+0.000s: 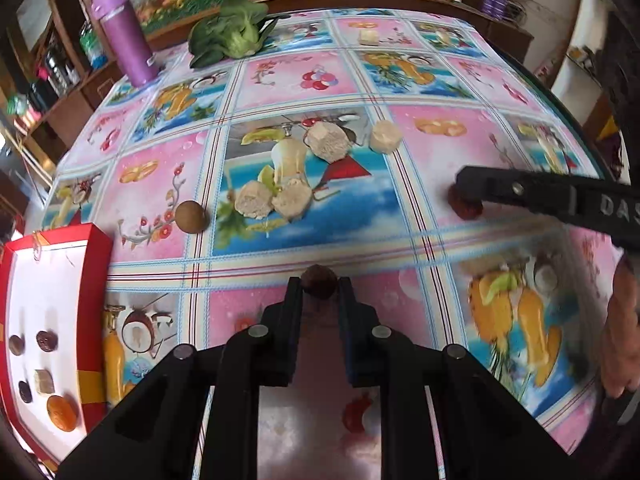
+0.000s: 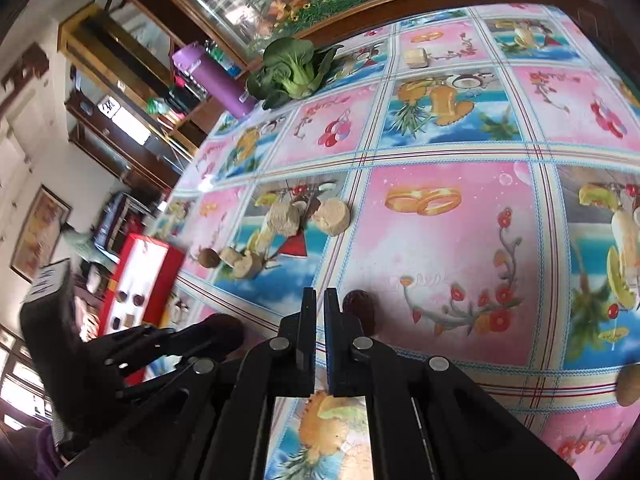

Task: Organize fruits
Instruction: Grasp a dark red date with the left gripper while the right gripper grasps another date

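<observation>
A dark reddish-brown fruit, probably a dried date (image 1: 319, 281), is being framed at the tips of the left gripper (image 1: 320, 285), whose jaws are standing apart on either side of it; whether the pads are actually touching the fruit cannot be told. The fruit is lying on the fruit-patterned tablecloth (image 1: 440, 152) at a pale stripe between printed squares. The right gripper (image 2: 319, 300) is being presented with its jaws drawn nearly together, only a thin slit showing and nothing seen between them; a second dark red date (image 2: 360, 310) is lying just beside its right finger, outside the jaws. In the left wrist view the same right gripper is being seen from the side, its tip over that red fruit (image 1: 466, 206). A red-rimmed tray with a white floor (image 1: 98, 264) is being kept at the left edge of the table, with several small dark fruits, a pale cube and an orange fruit (image 1: 61, 413) lying in it. A round brown fruit, possibly a longan (image 1: 191, 217), is resting on the cloth near the tray, and pale beige chunks (image 1: 328, 141) are being left grouped mid-table. A bok choy (image 1: 234, 32) and a purple bottle (image 1: 122, 36) are standing at the far edge.
</observation>
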